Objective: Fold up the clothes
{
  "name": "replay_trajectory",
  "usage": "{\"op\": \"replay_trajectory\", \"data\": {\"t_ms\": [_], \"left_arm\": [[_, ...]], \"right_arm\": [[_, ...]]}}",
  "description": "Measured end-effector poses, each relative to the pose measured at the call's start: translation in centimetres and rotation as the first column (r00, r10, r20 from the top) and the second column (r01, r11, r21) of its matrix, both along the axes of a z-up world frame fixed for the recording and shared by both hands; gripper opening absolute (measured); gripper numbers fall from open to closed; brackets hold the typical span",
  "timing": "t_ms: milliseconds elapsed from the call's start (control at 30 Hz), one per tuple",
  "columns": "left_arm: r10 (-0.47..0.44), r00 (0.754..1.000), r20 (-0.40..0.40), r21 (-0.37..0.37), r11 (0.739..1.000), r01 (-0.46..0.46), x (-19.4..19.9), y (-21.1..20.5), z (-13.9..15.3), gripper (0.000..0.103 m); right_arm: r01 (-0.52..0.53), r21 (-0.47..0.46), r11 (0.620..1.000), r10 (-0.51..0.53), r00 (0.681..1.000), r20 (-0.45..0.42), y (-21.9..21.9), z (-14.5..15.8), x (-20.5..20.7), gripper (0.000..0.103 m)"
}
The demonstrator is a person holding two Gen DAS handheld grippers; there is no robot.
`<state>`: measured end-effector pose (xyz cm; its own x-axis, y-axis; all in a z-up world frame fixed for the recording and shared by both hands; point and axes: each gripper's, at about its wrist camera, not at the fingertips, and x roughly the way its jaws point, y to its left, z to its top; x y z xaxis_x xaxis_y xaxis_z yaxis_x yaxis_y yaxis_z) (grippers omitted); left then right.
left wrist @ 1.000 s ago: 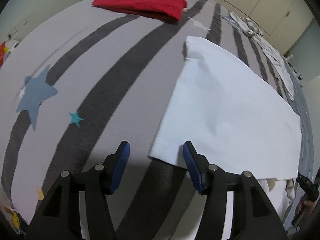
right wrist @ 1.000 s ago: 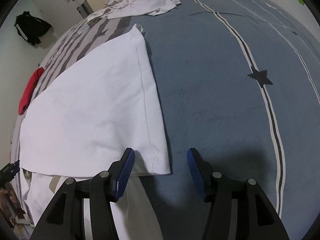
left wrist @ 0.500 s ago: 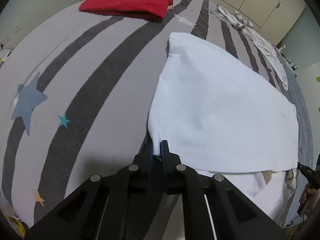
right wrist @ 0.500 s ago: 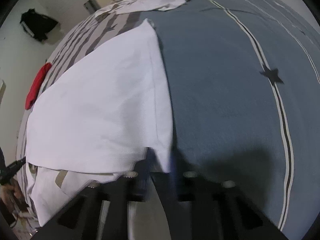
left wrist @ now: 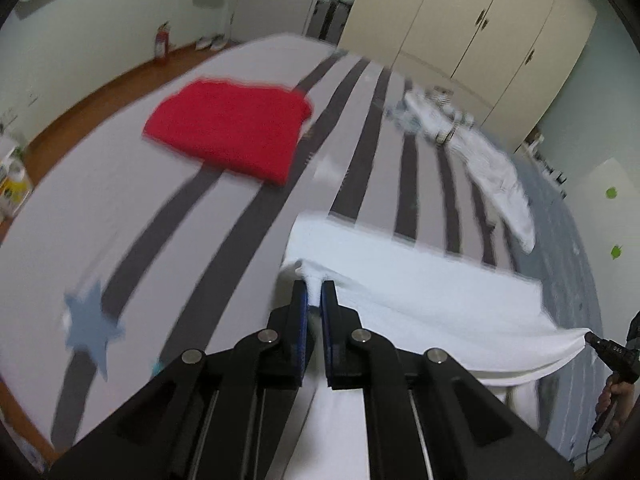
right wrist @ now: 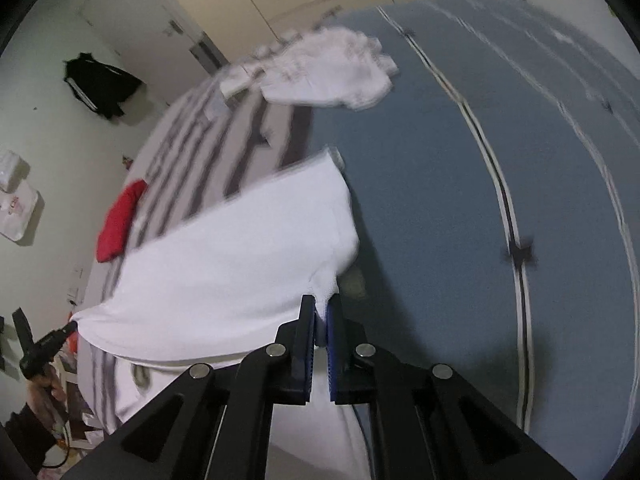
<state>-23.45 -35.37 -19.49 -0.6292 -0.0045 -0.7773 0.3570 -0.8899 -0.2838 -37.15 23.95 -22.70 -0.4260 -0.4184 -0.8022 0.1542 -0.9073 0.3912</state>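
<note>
A white garment [left wrist: 420, 292] lies on the bed, its near edge lifted off the cover. My left gripper [left wrist: 315, 292] is shut on its near left corner. My right gripper [right wrist: 321, 312] is shut on its near right corner; the garment [right wrist: 240, 260] stretches between them and sags in the middle. The right gripper also shows at the far right of the left wrist view [left wrist: 600, 344], and the left gripper at the far left of the right wrist view [right wrist: 60, 334]. The garment's lower part hangs under both grippers.
A folded red garment [left wrist: 232, 132] lies on the striped grey bed cover [left wrist: 160, 220] at the far left. A crumpled white pile [right wrist: 332, 72] sits at the far end. The blue cover [right wrist: 440, 200] is on the right. Wardrobes [left wrist: 480, 24] stand behind.
Both grippers closed on the white garment's near corners and lifted them up and forward. The near edge rose off the bed and the views tilted up toward the room.
</note>
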Motion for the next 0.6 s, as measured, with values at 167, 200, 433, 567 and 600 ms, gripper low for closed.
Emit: {"op": "replay_trajectory", "data": {"t_ms": [167, 200, 433, 567, 600], "left_arm": [[-0.048, 0.998, -0.035, -0.081, 0.996, 0.045, -9.0, -1.6, 4.7, 0.005], [-0.055, 0.998, -0.037, -0.098, 0.994, 0.052, -10.9, -1.9, 5.6, 0.005], [-0.080, 0.997, -0.012, -0.142, 0.987, 0.078, -21.0, -3.2, 8.4, 0.005], [-0.084, 0.996, 0.017, -0.143, 0.986, 0.085, -23.4, -2.8, 7.9, 0.005], [-0.082, 0.996, 0.035, -0.143, 0.986, 0.087, -23.3, -2.7, 7.2, 0.005]], "right_arm": [[0.019, -0.028, 0.999, -0.021, 0.997, -0.068, -1.4, 5.1, -6.1, 0.005], [0.023, -0.036, 0.999, -0.025, 0.997, -0.072, -1.8, 5.7, -7.8, 0.005], [0.017, -0.058, 0.998, -0.023, 0.994, -0.103, -4.1, 9.3, -19.1, 0.005], [0.001, -0.069, 0.998, -0.008, 0.996, -0.092, -5.3, 9.7, -22.9, 0.005], [-0.001, -0.067, 0.998, -0.005, 0.996, -0.085, -5.6, 9.6, -23.5, 0.005]]}}
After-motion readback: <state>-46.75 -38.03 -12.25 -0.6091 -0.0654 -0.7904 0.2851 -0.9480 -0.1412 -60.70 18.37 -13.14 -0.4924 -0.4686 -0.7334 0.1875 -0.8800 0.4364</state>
